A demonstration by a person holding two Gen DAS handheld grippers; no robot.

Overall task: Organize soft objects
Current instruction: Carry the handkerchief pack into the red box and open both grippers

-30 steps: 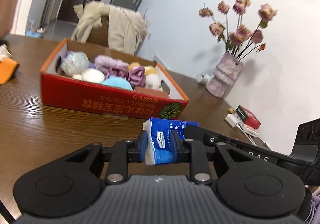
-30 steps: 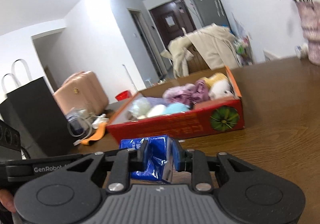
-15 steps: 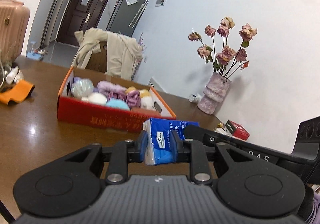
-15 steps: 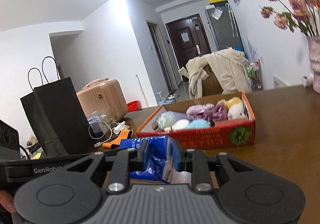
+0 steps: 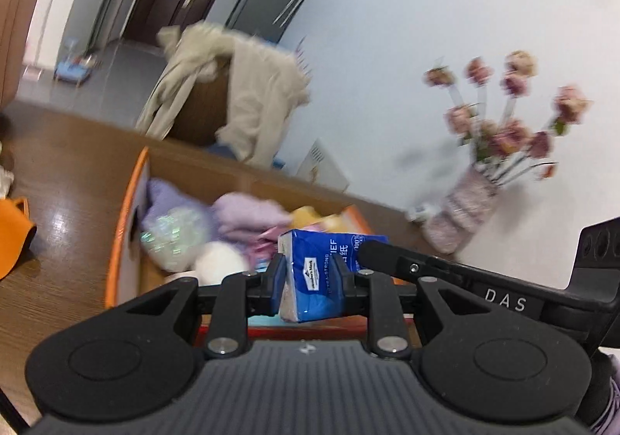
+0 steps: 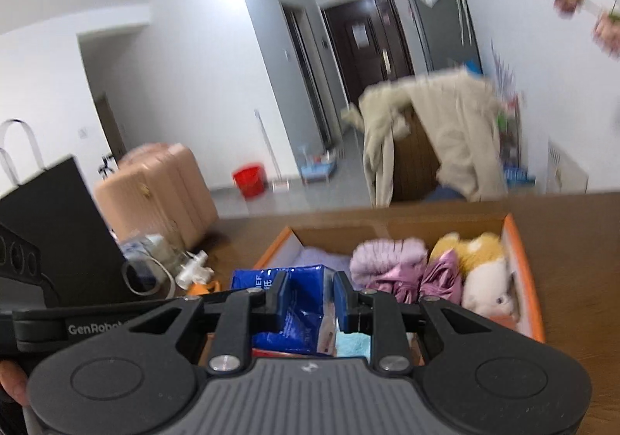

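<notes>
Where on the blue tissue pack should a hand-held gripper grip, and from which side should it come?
Grip across the short ends of the blue tissue pack, coming from one long side. The soft pack is longer than it is thick, so two grips share it: the left hand-held gripper pinches one end, the right hand-held gripper the other.

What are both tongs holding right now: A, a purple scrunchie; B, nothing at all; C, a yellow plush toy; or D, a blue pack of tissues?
D: the left tongs and the right tongs each pinch one end of the blue tissue pack, carried above the red box of soft things.
</notes>
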